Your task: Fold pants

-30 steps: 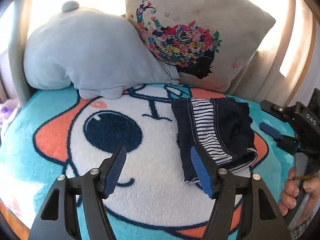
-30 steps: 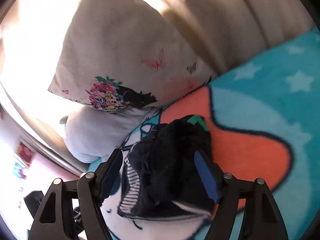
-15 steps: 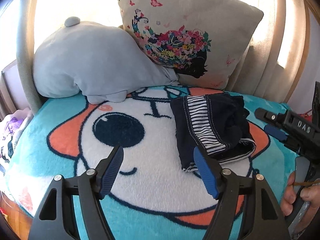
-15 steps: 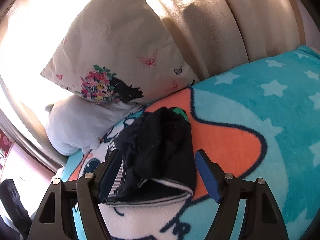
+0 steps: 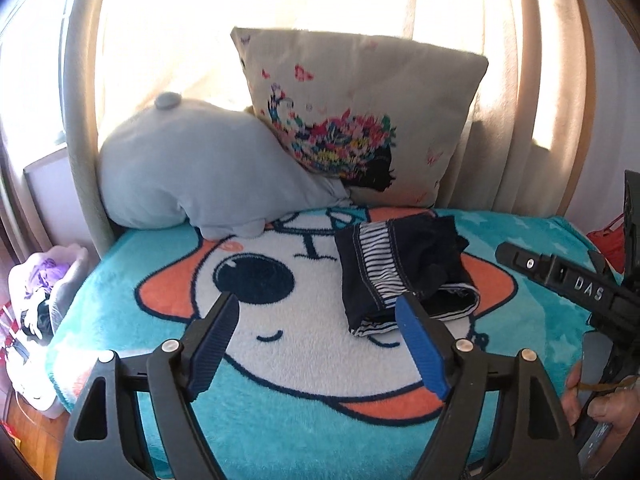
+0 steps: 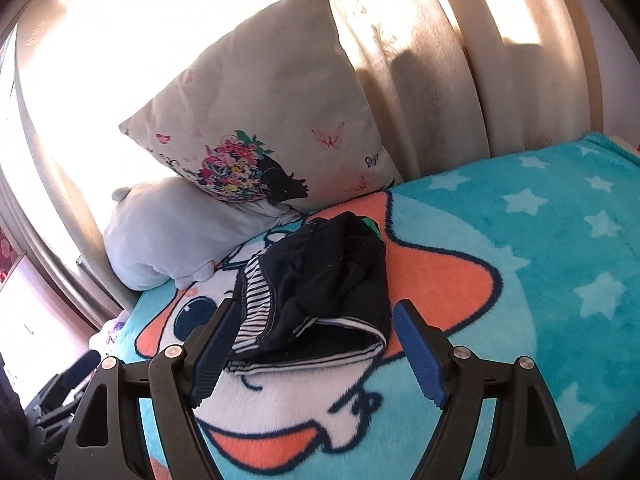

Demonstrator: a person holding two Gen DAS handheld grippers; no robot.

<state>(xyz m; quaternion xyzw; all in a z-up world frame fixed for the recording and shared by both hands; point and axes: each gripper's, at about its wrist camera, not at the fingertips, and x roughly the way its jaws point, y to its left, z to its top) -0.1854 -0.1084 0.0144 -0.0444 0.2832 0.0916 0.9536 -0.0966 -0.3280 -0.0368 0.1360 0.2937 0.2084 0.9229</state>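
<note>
The dark navy pants (image 5: 404,272) with a striped lining lie folded in a compact bundle on the turquoise cartoon blanket (image 5: 280,420). They also show in the right wrist view (image 6: 320,284). My left gripper (image 5: 320,340) is open and empty, held above the blanket in front of and left of the pants. My right gripper (image 6: 316,344) is open and empty, just in front of the bundle's near edge. The right gripper's body (image 5: 568,280) shows at the right edge of the left wrist view.
A grey plush pillow (image 5: 200,176) and a beige floral cushion (image 5: 360,120) lean against the padded headboard (image 6: 460,80) behind the pants. A pile of clothes (image 5: 40,300) lies off the bed's left side. The blanket (image 6: 560,260) stretches right with white stars.
Both grippers have pulled back and risen away from the folded pants, so the bundle looks smaller and farther. The pants have not moved. Both grippers stay open.
</note>
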